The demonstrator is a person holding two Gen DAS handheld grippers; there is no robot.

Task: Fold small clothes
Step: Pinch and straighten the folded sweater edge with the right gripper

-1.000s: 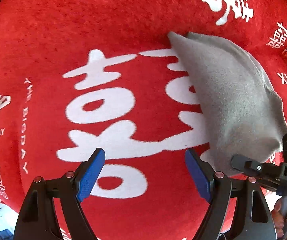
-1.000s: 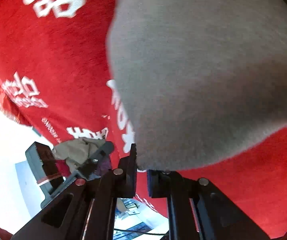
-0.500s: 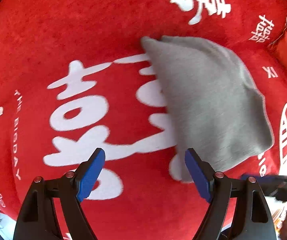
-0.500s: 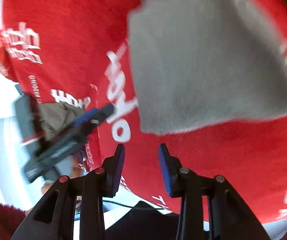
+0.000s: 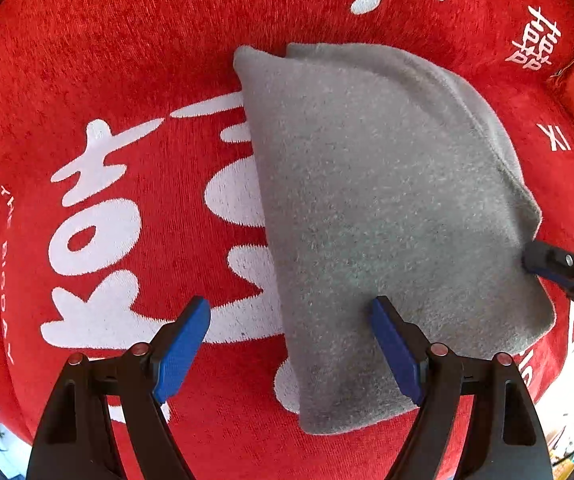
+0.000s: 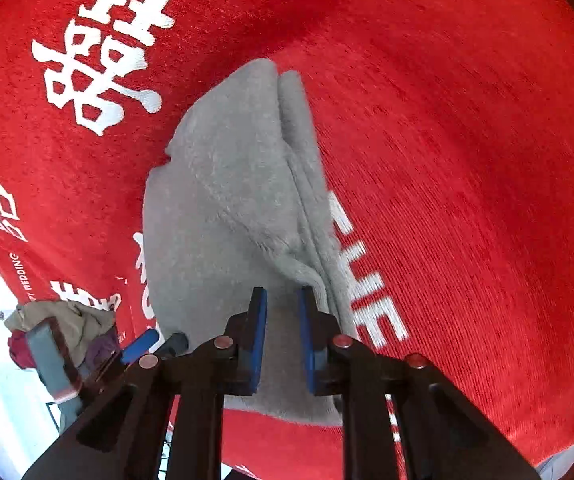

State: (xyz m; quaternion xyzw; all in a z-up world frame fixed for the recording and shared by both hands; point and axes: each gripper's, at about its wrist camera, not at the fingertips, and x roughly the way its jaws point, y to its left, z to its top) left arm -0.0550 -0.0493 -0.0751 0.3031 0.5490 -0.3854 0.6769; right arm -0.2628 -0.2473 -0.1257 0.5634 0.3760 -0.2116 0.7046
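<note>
Grey cloth [image 5: 387,220], folded, lies flat on the red blanket [image 5: 147,60], covering the right part of the big white character [image 5: 99,216] printed there. Left gripper [image 5: 291,344] hangs above the cloth's near left edge, jaws spread wide, nothing between them. Right gripper [image 6: 281,336] sits over the cloth's near end; its jaws have just been closing, a narrow gap remains and no cloth is pinched. A heap of other clothes [image 6: 63,332] lies past the blanket's left edge.
</note>
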